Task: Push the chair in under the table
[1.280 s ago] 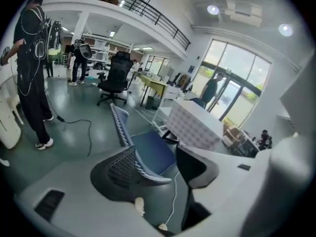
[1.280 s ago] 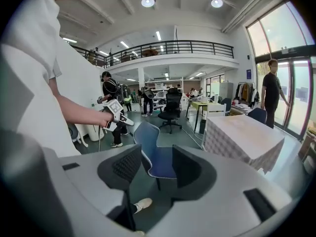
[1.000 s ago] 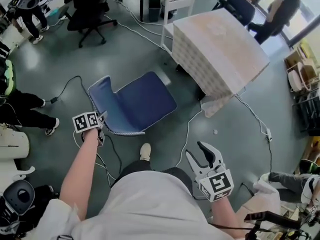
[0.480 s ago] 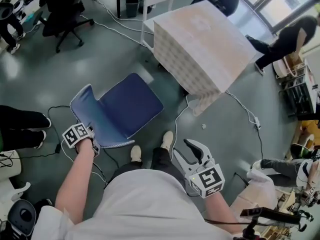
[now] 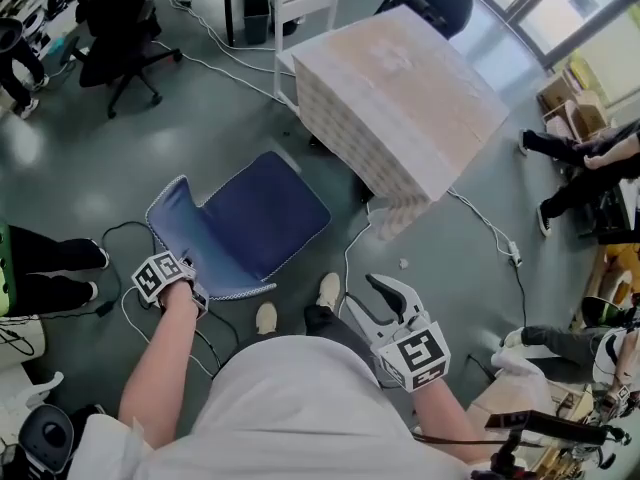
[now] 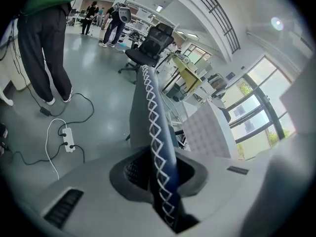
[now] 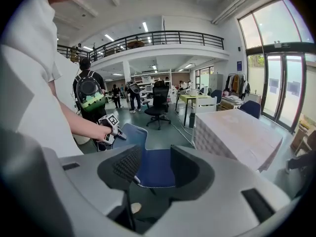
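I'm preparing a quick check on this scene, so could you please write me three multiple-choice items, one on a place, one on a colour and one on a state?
1. Where is the chair relative to the table?
A) pushed under it
B) out on the floor, apart from it
C) on top of it

2. What colour is the chair's seat?
A) red
B) green
C) blue

3. What state is the right claw in?
A) open, holding nothing
B) shut on a cup
C) shut on the chair's seat

Answers:
1 B, bare floor shows between chair and table.
2 C, the seat is dark blue with white edging.
3 A, its jaws stand apart with nothing between them.
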A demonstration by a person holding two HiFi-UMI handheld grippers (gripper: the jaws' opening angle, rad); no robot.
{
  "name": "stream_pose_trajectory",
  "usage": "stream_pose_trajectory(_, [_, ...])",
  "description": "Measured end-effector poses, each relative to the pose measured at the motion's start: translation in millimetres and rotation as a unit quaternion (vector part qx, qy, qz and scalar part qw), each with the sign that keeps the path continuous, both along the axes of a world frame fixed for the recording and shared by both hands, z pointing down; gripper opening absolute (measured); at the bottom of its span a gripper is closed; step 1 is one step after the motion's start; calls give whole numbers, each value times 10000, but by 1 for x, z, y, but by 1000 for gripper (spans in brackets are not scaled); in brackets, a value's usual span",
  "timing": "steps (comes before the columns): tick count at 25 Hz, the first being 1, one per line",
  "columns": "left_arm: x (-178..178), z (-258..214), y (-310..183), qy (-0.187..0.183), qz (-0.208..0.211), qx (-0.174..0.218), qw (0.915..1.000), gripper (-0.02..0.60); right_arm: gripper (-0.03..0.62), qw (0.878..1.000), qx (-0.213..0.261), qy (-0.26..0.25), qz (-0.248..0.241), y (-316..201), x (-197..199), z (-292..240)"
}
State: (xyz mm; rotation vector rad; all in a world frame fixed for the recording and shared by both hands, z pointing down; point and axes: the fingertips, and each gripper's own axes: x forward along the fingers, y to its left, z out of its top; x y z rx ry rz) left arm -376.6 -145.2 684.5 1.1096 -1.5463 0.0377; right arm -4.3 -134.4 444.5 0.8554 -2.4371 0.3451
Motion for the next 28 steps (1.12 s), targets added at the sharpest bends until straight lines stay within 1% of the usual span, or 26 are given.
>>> stream_pose_trajectory(5, [26,-1,-37,-66,-23,-27,10000,67,192,9999,-122,-15,45,-25,25,8])
stream_pose_trajectory(16, [90,0,-112,15,-157,25,9999,67,193,9993,-246,-135,235,-67,89,20])
stream_pose_trajectory(22, [115,-2,-149,29,-197,30,9998,67,192,9985,-347,-191,376,-84,121,25])
stream_pose_trajectory(28, [151,-1,-184,75,-281,70,9996,67,192,9979,-409,-222,441,-103,153,30])
